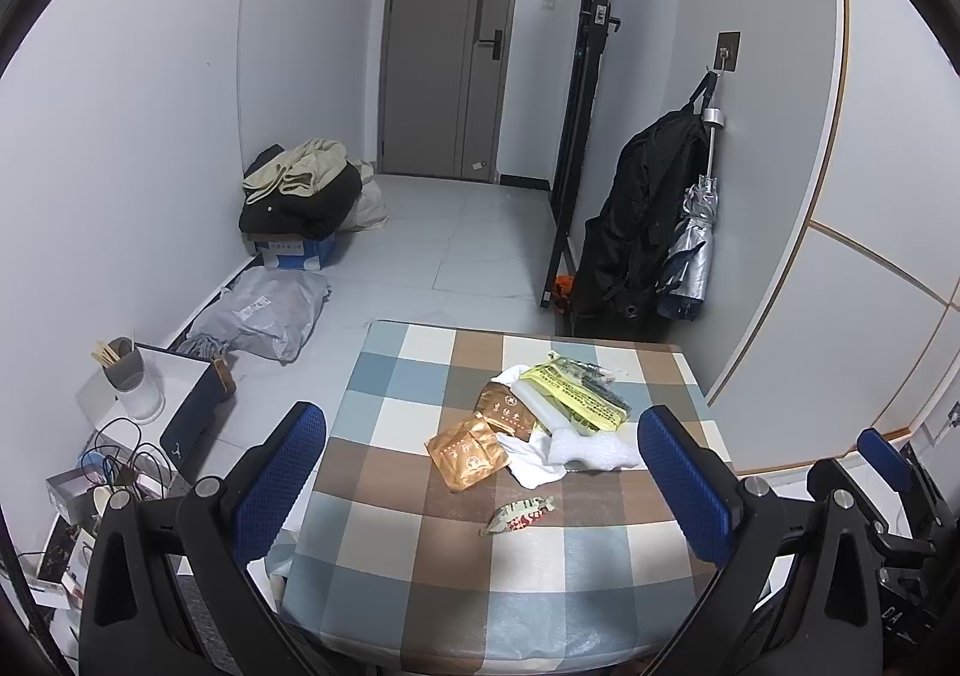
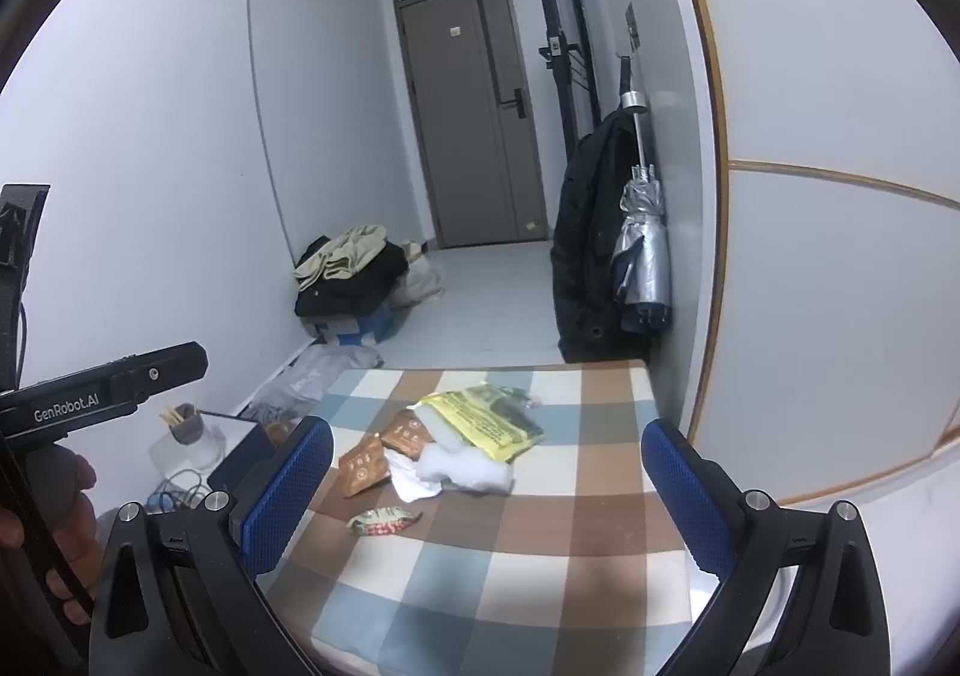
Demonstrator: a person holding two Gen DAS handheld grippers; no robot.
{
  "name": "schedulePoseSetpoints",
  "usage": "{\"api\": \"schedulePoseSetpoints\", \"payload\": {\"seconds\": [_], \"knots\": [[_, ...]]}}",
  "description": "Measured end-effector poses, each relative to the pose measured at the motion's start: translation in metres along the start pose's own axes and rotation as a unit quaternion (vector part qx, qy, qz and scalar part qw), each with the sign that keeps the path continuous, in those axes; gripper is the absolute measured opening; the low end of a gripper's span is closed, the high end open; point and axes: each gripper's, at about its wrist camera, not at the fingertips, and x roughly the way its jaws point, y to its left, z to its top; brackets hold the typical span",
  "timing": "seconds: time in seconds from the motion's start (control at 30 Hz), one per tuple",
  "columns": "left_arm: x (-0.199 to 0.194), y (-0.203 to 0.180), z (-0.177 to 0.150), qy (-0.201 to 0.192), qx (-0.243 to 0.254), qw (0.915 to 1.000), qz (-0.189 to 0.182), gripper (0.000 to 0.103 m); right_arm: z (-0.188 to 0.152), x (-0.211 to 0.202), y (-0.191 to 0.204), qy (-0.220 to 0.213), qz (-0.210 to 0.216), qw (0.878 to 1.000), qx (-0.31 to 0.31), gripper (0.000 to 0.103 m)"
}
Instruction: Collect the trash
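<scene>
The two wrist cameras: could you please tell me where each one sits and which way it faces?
Left wrist: on the left gripper, above the checked table's near edge, facing the trash and the door; its blue fingers show, open, and the right gripper at far right.
Right wrist: on the right gripper, same heading; open fingers, the person's hand lower left.
Shared: yellow bag, brown packets, wrapper.

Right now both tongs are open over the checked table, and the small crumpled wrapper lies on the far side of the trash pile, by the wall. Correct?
Not quite. In the left wrist view the crumpled wrapper lies on the near side of the trash pile, towards the tongs. Both tongs, left and right, are open over the checked table.
</scene>
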Motion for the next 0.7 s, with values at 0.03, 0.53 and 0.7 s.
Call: {"api": "schedulePoseSetpoints", "payload": {"seconds": [0.03,0.53,0.7], "knots": [[0.0,0.0003,0.0002,0.0,0.0,1.0,0.0,0.102,-0.0001,-0.001,-0.001,-0.002,0.006,1.0,0.003,0.103],[-0.0001,0.0002,-0.0003,0.002,-0.003,1.0,-0.008,0.102,0.0015,-0.0039,0.0002,-0.007,0.008,1.0,-0.007,0.103],[0.0004,0.001,0.0003,0.005,0.001,1.0,-0.008,0.102,0.0015,-0.004,0.0017,-0.007,0.009,1.0,-0.006,0.103]]}}
